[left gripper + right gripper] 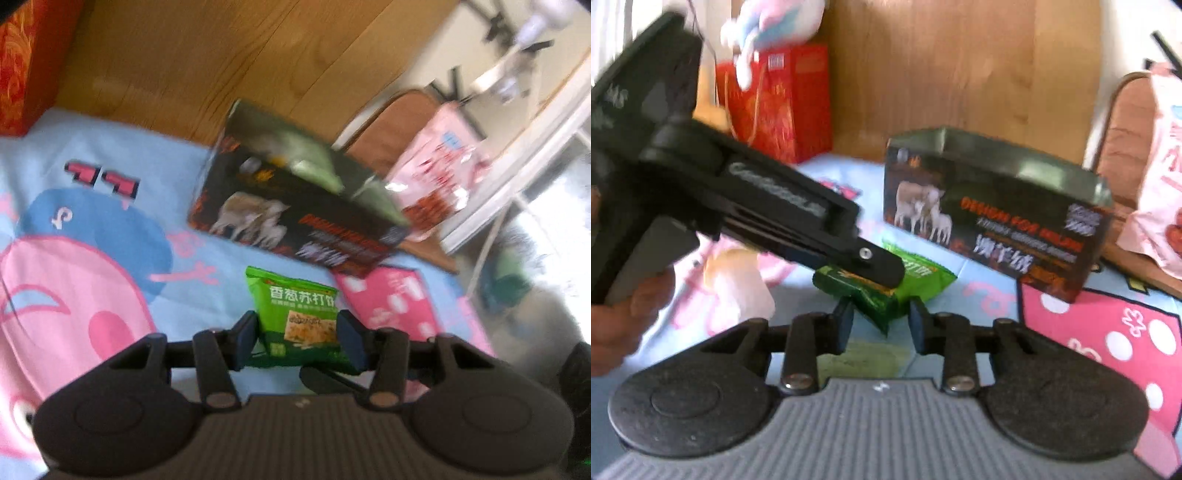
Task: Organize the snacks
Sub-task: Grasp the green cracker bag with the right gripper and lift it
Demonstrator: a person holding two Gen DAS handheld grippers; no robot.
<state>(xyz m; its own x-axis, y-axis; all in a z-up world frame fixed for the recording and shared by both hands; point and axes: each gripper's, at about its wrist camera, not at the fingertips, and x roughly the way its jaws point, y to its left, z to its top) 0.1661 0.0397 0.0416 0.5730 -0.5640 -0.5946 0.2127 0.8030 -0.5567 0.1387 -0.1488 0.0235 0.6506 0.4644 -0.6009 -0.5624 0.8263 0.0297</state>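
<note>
A green cracker packet (295, 317) sits upright between my left gripper's (298, 334) pads, which press on its two sides just above the cartoon bed sheet (92, 295). In the right wrist view the same packet (919, 277) lies tilted. The left gripper (882, 271) reaches in from the left and clamps its far part. My right gripper (881, 321) has the packet's near corner between its fingers, and the pads touch it. Behind stands a black open-topped box (295, 210) printed with sheep (990, 221).
A pink snack bag (439, 177) rests on a brown chair (1126, 147) at the right. A red gift bag (775, 99) and a plush toy (768, 22) stand at the back left by the wooden headboard (221, 55). A hand (628, 314) holds the left gripper's handle.
</note>
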